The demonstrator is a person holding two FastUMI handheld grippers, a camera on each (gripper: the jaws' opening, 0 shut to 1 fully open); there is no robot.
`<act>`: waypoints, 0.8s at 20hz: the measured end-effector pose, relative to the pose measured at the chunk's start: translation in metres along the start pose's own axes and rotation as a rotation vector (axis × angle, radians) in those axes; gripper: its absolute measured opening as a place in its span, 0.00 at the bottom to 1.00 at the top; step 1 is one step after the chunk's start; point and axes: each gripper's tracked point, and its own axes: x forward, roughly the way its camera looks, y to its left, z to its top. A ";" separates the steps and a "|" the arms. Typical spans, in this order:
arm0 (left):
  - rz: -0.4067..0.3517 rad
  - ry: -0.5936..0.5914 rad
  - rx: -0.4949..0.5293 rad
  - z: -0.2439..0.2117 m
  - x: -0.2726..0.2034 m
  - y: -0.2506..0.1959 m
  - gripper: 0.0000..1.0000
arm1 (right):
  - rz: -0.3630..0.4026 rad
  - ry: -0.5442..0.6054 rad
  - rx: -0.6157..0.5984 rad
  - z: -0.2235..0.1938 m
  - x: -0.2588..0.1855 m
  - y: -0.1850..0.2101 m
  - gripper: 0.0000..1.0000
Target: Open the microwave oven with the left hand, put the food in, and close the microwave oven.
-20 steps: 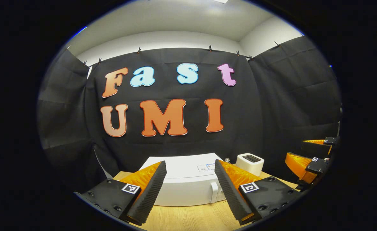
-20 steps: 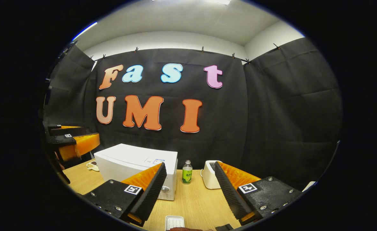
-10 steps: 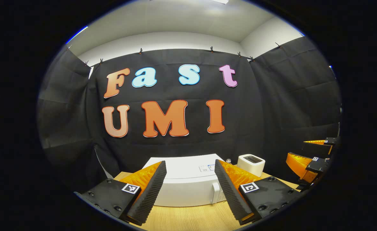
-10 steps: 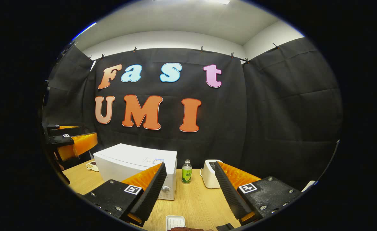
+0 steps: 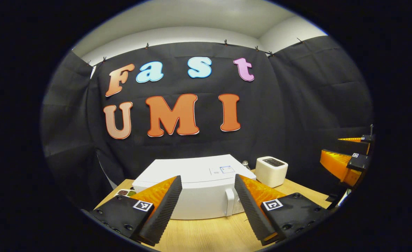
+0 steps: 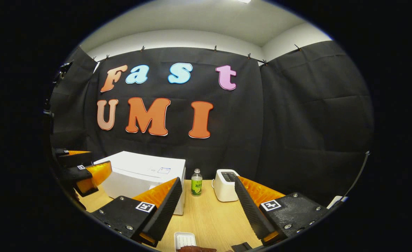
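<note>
1. Left gripper view: I see my left gripper (image 5: pixel 207 203) with its fingers spread wide and nothing between them. It hangs over the light wooden table (image 5: pixel 206 238), in front of the white box-shaped microwave oven (image 5: pixel 192 182).
2. The microwave oven stands on the table with its door closed. Its white vertical door handle (image 5: pixel 229 202) shows between my two fingers, closer to the right finger, but not touched by it.
3. A small white toaster (image 5: pixel 271 170) stands at the right of the oven, close to the black cloth wall (image 5: pixel 307 105). At the left corner of the oven I see a small dish with dark and green contents (image 5: pixel 125 192); I cannot tell what it is.
4. Far at the right edge, the right gripper (image 5: pixel 346 154) appears, its fingers apart.
5. Right gripper view: my right gripper (image 6: pixel 207 203) is also wide open and empty above the table (image 6: pixel 209 217).
6. The food, a reddish-brown piece (image 6: pixel 196 249), lies at the bottom edge, just beside a small white ribbed tray (image 6: pixel 185 240). It is outside the oven (image 6: pixel 139 175).
7. A small clear bottle with a green label (image 6: pixel 196 182) stands between the oven and the toaster (image 6: pixel 225 181).
8. The left gripper (image 6: pixel 83 168) shows at the left, near the front of the oven.
</note>
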 end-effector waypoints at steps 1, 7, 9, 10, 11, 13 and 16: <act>-0.009 0.015 0.002 -0.008 0.008 -0.007 0.94 | -0.013 0.013 -0.003 -0.005 -0.002 -0.007 0.94; 0.000 0.078 -0.023 -0.050 0.052 -0.031 0.99 | -0.095 0.064 -0.006 -0.026 -0.012 -0.047 0.94; 0.002 0.100 -0.045 -0.064 0.067 -0.036 0.94 | -0.111 0.079 -0.007 -0.030 -0.015 -0.055 0.94; 0.005 0.124 -0.052 -0.074 0.075 -0.040 0.99 | -0.118 0.085 -0.007 -0.031 -0.017 -0.059 0.94; 0.016 0.156 -0.050 -0.086 0.081 -0.039 0.99 | -0.120 0.096 -0.008 -0.035 -0.018 -0.062 0.94; 0.036 0.198 -0.048 -0.104 0.095 -0.039 0.95 | -0.120 0.121 -0.003 -0.043 -0.019 -0.067 0.94; 0.058 0.249 -0.065 -0.132 0.109 -0.040 1.00 | -0.127 0.153 0.012 -0.052 -0.021 -0.075 0.94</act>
